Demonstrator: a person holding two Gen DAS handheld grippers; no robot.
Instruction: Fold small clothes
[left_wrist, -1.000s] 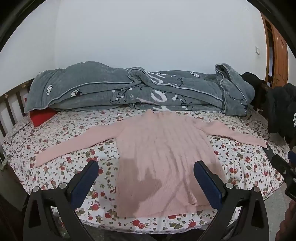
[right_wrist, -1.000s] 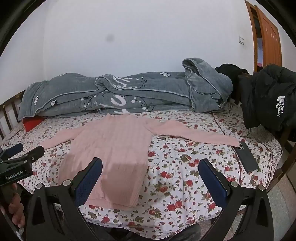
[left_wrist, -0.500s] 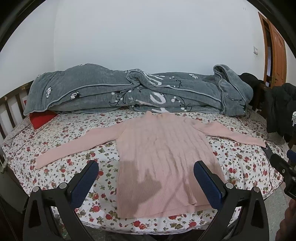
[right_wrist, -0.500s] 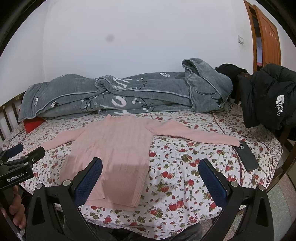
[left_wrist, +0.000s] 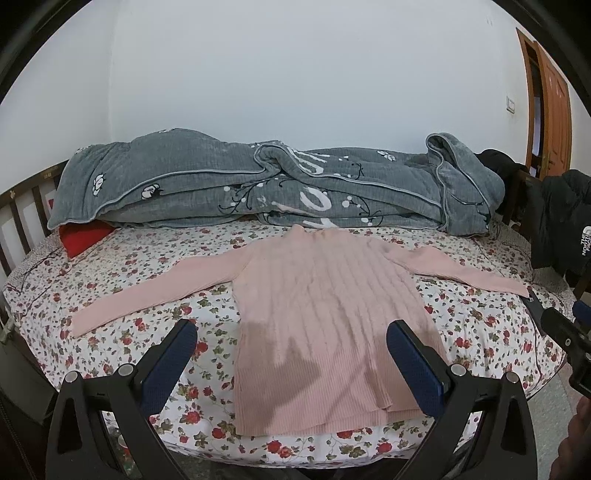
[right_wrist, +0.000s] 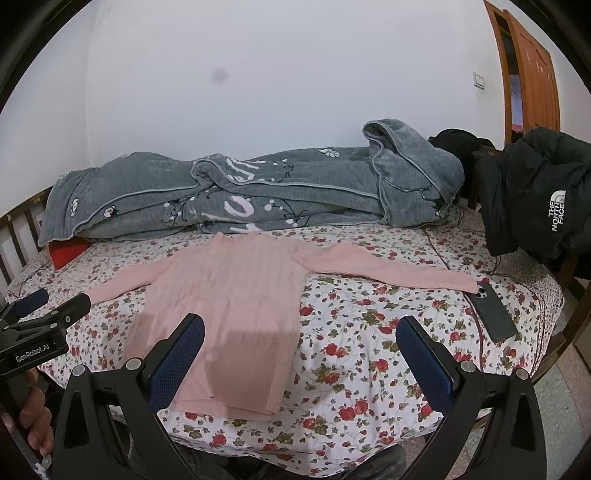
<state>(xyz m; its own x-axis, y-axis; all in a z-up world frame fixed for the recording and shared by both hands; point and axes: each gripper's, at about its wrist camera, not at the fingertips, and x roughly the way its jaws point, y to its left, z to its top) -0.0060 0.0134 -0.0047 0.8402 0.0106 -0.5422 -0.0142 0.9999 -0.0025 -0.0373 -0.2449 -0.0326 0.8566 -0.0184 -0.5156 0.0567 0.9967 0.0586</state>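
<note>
A pink ribbed sweater (left_wrist: 321, 306) lies flat on the floral bed sheet (left_wrist: 122, 332), both sleeves spread out to the sides and its hem at the near edge. In the right wrist view the same sweater (right_wrist: 236, 295) sits left of centre. My left gripper (left_wrist: 291, 354) hovers open above the near bed edge, in front of the sweater's hem, with nothing between its blue pads. My right gripper (right_wrist: 299, 350) is open too, over the sheet just right of the hem. The left gripper (right_wrist: 40, 317) also shows at the left of the right wrist view.
A rolled grey quilt (left_wrist: 258, 184) fills the back of the bed, with a red pillow (left_wrist: 83, 236) under its left end. A dark phone (right_wrist: 495, 310) lies by the right sleeve's cuff. Black jackets (right_wrist: 539, 195) hang at the right; wooden slats (left_wrist: 22, 218) border the left.
Both views have tilted up slightly, so the bed sits a little lower in frame. The sweater has not moved and both grippers remain open.
</note>
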